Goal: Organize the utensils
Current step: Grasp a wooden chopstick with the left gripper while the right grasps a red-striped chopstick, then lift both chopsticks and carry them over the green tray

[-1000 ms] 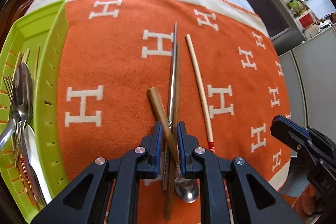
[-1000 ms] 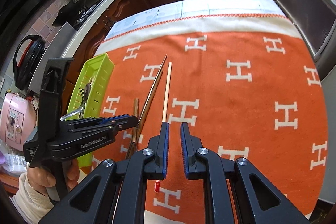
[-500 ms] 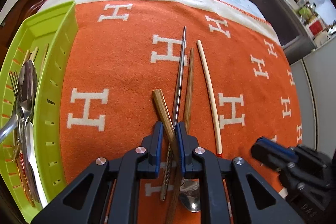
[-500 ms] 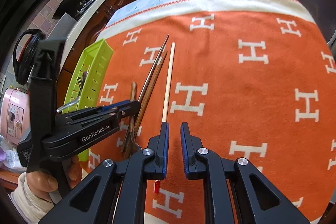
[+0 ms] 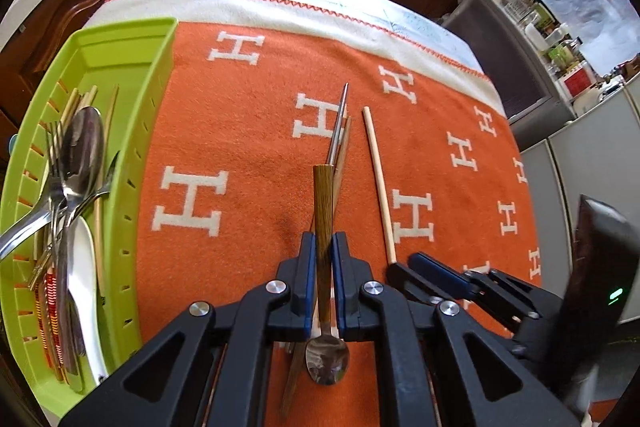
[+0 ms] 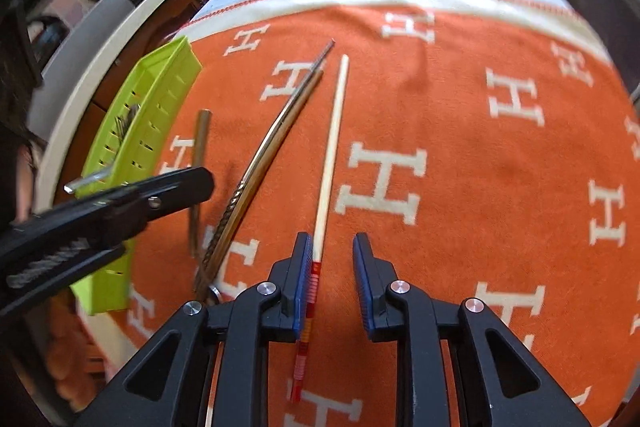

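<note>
My left gripper point(image 5: 321, 247) is shut on the wooden handle of a spoon point(image 5: 323, 203), whose steel bowl point(image 5: 327, 363) hangs behind the fingers, lifted off the orange cloth. A metal chopstick point(image 5: 338, 123) and a brown chopstick point(image 5: 343, 147) lie under it. A pale chopstick point(image 5: 378, 183) with a red banded end lies to the right. My right gripper point(image 6: 332, 255) is open around the pale chopstick point(image 6: 330, 163), which lies next to its left finger. The green tray point(image 5: 156, 131) at left holds spoons, forks and chopsticks.
The orange blanket with white H letters point(image 6: 480, 167) covers the table. My left gripper shows at the left of the right wrist view point(image 6: 168, 189), near the tray point(image 6: 160, 95). Dark cabinets and a counter stand beyond the far edge.
My left gripper has lifted the spoon and turned its handle straight ahead. My right gripper has opened wider and moved forward over the pale chopstick's banded end.
</note>
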A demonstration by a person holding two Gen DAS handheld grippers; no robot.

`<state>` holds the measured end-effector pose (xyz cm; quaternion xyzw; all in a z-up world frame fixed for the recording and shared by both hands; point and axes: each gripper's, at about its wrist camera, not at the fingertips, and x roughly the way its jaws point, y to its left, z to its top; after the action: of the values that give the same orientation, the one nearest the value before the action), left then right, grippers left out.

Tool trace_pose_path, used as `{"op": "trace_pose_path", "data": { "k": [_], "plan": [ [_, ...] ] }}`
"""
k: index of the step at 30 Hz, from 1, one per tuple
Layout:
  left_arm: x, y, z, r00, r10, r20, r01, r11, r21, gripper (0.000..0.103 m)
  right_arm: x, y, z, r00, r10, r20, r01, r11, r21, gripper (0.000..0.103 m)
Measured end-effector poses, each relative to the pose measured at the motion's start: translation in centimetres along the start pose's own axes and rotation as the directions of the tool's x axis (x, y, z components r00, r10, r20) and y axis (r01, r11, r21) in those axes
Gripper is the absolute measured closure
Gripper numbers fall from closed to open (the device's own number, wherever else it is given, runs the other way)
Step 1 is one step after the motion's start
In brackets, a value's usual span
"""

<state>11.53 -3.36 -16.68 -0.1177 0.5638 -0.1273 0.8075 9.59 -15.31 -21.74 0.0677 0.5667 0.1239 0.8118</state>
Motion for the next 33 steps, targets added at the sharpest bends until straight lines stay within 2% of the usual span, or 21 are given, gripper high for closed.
{"op": "trace_pose_path", "data": {
  "k": [3, 4, 5, 6, 8, 11, 15, 20, 26, 30, 33],
  "plan": [
    [-1.4, 0.3, -0.2, 1.0, -0.018, 0.023, 0.018, 1.0, 0.001, 0.097, 0.4, 2.0, -0.3, 0.994, -0.102, 0.031, 0.105, 0.99, -0.089, 0.082],
    [-1.7, 0.3, -0.3, 0.999, -0.023, 0.031, 0.023, 1.0, 0.0, 0.097, 0.6, 2.8, -0.4, 0.989, -0.141, 0.044, 0.146, 0.981, -0.125, 0.084],
    [-2.3, 0.4, -0.4, 0.999, -0.03, 0.041, 0.029, 1.0, 0.002, 0.097, 0.7, 3.3, -0.5, 0.984, -0.17, 0.057, 0.177, 0.974, -0.145, 0.091],
    [-2.7, 0.5, -0.4, 0.998, -0.033, 0.051, 0.033, 0.999, 0.004, 0.097, 0.8, 3.5, -0.6, 0.982, -0.177, 0.062, 0.184, 0.972, -0.147, 0.097],
    [-3.8, 0.6, -0.6, 0.996, -0.04, 0.075, 0.04, 0.999, 0.007, 0.097, 0.8, 3.7, -0.5, 0.982, -0.178, 0.057, 0.184, 0.974, -0.133, 0.098],
    [-5.7, 1.0, -1.0, 0.992, -0.054, 0.112, 0.053, 0.998, 0.015, 0.097, 0.3, 2.7, -0.6, 0.994, -0.101, 0.031, 0.103, 0.993, -0.066, 0.098],
    [-8.2, 1.5, -1.8, 0.986, -0.057, 0.158, 0.052, 0.998, 0.034, 0.097, -1.7, 1.9, -1.1, 0.998, -0.014, 0.054, 0.015, 1.0, -0.021, 0.098],
    [-11.0, 2.2, -3.0, 0.976, -0.061, 0.209, 0.053, 0.998, 0.044, 0.097, -5.4, 2.7, -1.1, 0.991, 0.059, 0.123, -0.056, 0.998, -0.027, 0.098],
    [-15.4, 3.4, -4.5, 0.964, -0.06, 0.258, 0.049, 0.998, 0.047, 0.097, -9.4, 4.9, -1.3, 0.978, 0.136, 0.16, -0.13, 0.99, -0.047, 0.098],
    [-19.1, 4.7, -5.4, 0.956, -0.015, 0.294, 0.003, 0.999, 0.041, 0.097, -11.1, 7.2, -1.1, 0.968, 0.187, 0.169, -0.179, 0.982, -0.062, 0.098],
    [-21.3, 6.1, -5.8, 0.948, 0.061, 0.314, -0.072, 0.997, 0.024, 0.097, -11.7, 9.1, -0.7, 0.959, 0.233, 0.164, -0.223, 0.972, -0.076, 0.098]
  ]
}}
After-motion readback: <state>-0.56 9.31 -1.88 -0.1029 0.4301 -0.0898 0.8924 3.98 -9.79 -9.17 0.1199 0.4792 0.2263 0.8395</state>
